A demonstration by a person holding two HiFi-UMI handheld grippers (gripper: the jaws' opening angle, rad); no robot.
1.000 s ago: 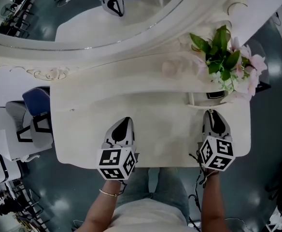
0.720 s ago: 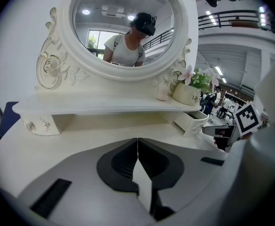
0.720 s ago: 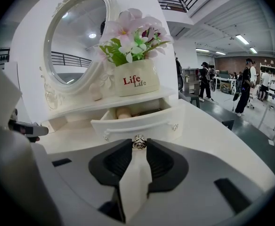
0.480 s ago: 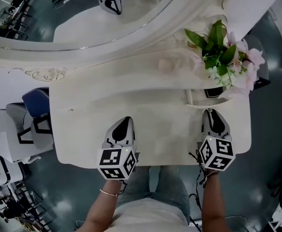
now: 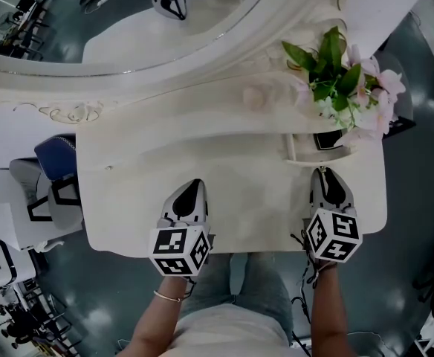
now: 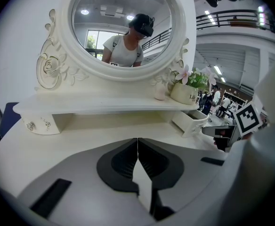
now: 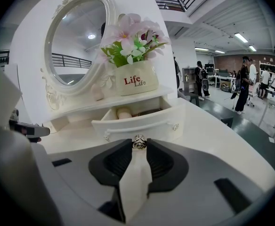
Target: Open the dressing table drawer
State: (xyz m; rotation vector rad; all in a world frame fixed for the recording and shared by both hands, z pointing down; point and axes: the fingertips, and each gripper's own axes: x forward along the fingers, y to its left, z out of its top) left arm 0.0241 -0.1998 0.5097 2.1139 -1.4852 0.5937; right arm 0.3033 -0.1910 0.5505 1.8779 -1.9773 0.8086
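Far left, tucked under the shelf (image 6: 104, 105): small closed drawer (image 6: 38, 124). Left gripper (image 6: 137, 140) sits over the near-left part of the dressing table (image 5: 254, 199) top, jaws fully together, nothing in them. Oval mirror (image 6: 123, 27) at far centre. Right gripper (image 7: 139, 145) near right, jaws apart only by the width of the metal knob (image 7: 139, 141), clamped on it. Knob is on the front of the right drawer (image 7: 147, 122), far right under the shelf, pulled partway out, pale roll-shaped item (image 7: 124, 112) inside. Flower pot (image 7: 133, 81) on the shelf right above it.
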